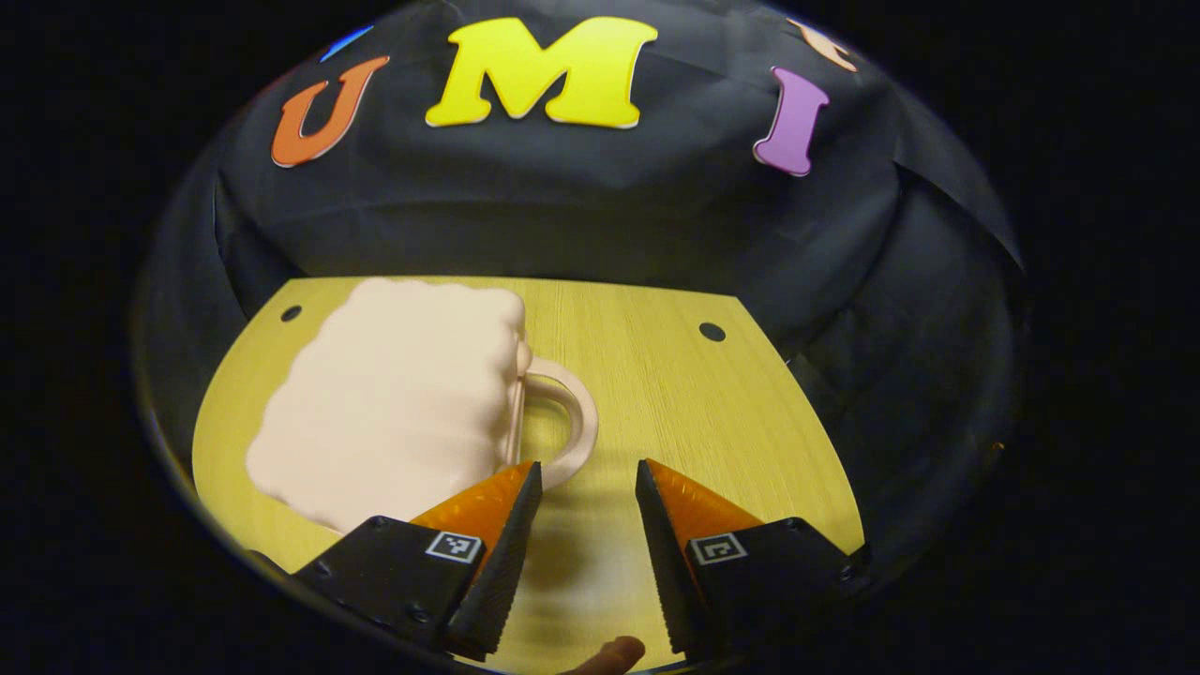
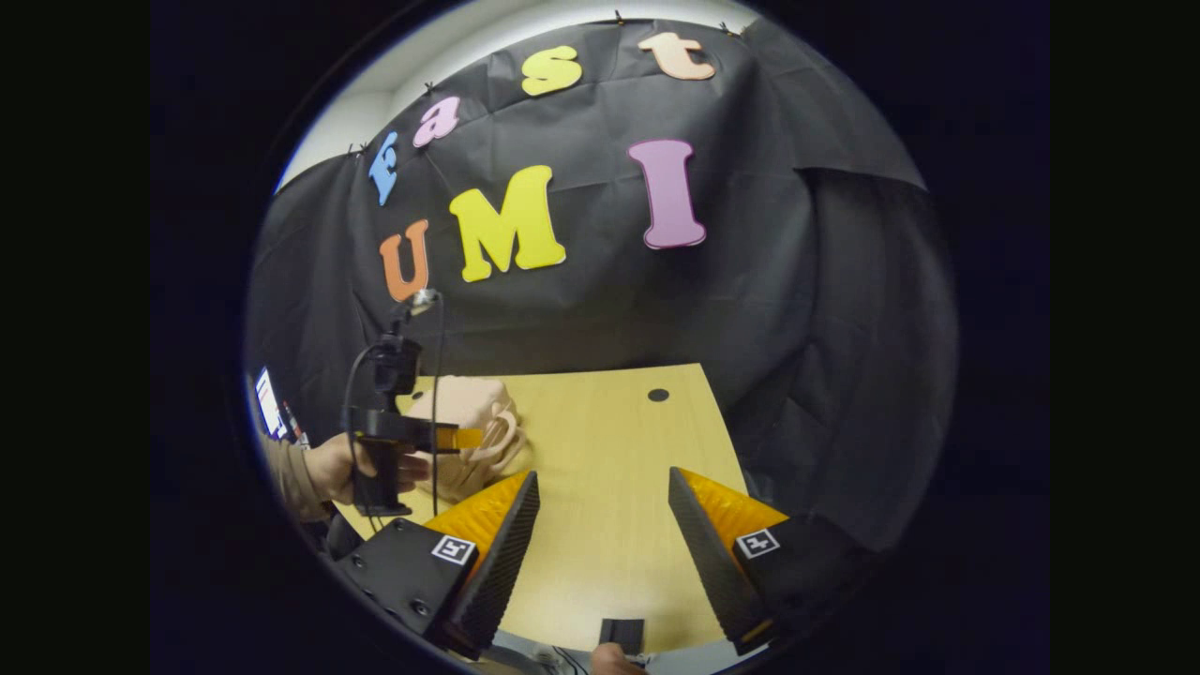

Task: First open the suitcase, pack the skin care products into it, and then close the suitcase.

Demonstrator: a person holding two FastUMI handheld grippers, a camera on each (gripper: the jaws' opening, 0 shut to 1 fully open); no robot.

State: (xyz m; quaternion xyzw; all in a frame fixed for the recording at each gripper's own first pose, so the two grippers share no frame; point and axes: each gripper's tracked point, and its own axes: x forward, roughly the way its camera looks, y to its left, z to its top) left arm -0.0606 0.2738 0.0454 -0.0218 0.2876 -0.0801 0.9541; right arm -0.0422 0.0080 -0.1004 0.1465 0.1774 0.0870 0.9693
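A pale pink ribbed suitcase (image 1: 394,398) lies flat and closed on the yellow wooden table (image 1: 675,394), its looped handle (image 1: 572,417) pointing right. In the left gripper view my left gripper (image 1: 589,483) is open, hovering just in front of the handle, its left finger close to the loop. In the right gripper view my right gripper (image 2: 602,497) is open above bare table, well right of the suitcase (image 2: 469,412). That view also has a hand (image 2: 337,473) holding the left gripper (image 2: 459,438) beside the handle.
Black cloth walls stand behind and to the right of the table. Two round holes (image 1: 712,331) sit near the table's far edge. A small dark object (image 2: 622,633) lies at the near edge. Bare tabletop stretches right of the suitcase.
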